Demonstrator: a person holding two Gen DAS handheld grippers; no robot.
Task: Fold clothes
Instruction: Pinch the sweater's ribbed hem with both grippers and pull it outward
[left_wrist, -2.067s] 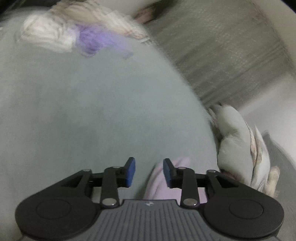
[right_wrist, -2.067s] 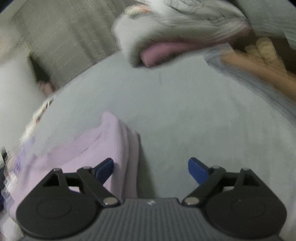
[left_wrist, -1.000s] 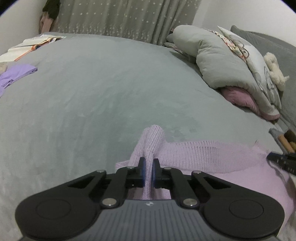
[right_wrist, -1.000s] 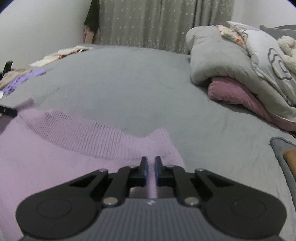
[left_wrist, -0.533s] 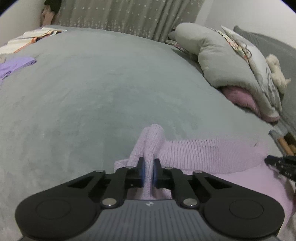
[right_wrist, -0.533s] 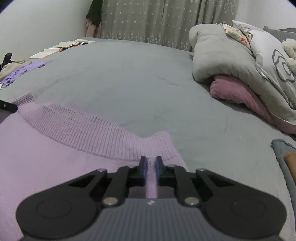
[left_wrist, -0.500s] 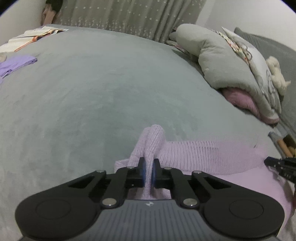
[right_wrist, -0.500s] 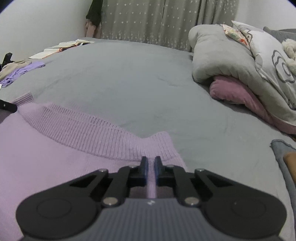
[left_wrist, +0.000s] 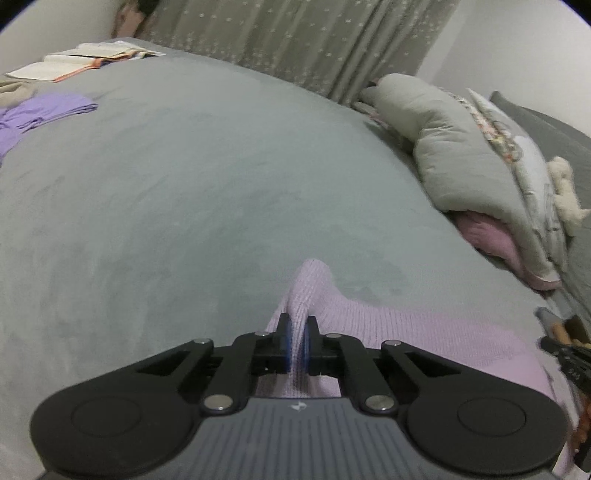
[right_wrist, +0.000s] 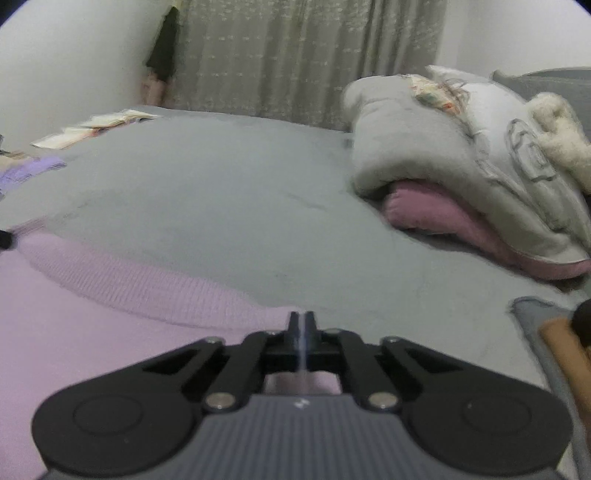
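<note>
two grippers are pinching one lilac knit sweater (left_wrist: 399, 325) over a grey bed (left_wrist: 184, 206).

the left gripper (left_wrist: 297, 345) is clamping a bunched ribbed corner between its blue pads, the fold sticking up toward 12 o'clock. the right gripper (right_wrist: 302, 338) is squeezing the sweater's edge, jaws nearly together, with the ribbed hem running off toward 9 o'clock. a folded grey duvet (right_wrist: 443, 147) is lying on a pink pillow (right_wrist: 443, 218) at 2 o'clock.

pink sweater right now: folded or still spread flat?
Spread, not yet folded. The pink sweater lies open on the grey bed, ribbed edge stretched between left gripper and right gripper, each shut on a corner.
</note>
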